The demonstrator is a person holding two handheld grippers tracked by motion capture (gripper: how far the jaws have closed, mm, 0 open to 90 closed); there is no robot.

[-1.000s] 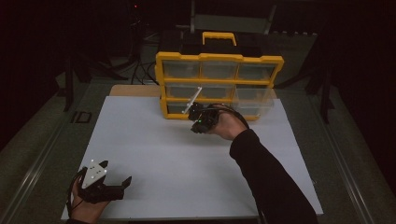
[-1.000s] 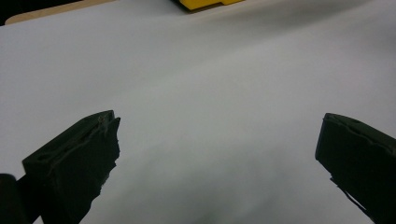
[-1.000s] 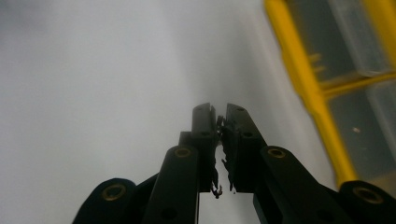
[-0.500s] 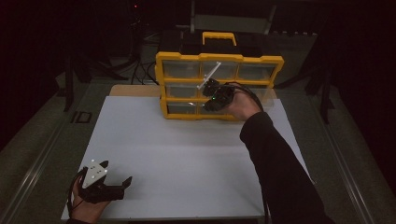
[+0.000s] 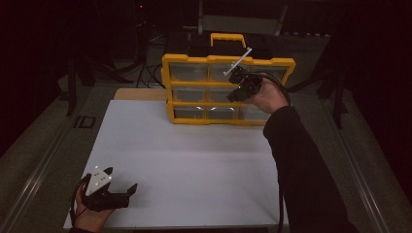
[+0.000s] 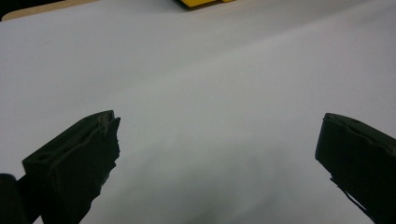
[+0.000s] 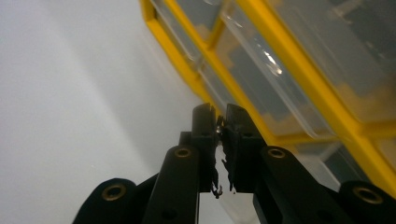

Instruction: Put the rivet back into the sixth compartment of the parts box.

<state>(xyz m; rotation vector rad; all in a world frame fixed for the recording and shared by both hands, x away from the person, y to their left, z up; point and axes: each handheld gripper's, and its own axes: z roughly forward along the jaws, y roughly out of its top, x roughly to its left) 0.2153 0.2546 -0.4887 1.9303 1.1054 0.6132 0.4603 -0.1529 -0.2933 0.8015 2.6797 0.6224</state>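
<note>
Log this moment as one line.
left gripper: open, resting on white table | right gripper: shut, raised at yellow drawer organizer, top row

Drawer cabinet (image 5: 194, 90): glossy yellow plastic frame, clear shiny plastic drawers (image 7: 275, 88). Table top (image 5: 194, 165): matt white, smooth, with a bare wood edge (image 5: 138, 94) behind. Gripper jaws: matt black, rough-edged pads.

- Left hand (image 5: 90, 213) low at the near left, palm under the left gripper (image 5: 121, 191); jaws spread wide, pointing right and slightly away.
- Left gripper view: both black jaws well apart, nothing between them.
- Right arm (image 5: 296, 165), dark-sleeved, reaches forward and up; right hand (image 5: 267, 97) raised.
- Right gripper (image 7: 220, 122) jaws pressed nearly together; something tiny and glinting may sit between the tips, too small to tell.
</note>
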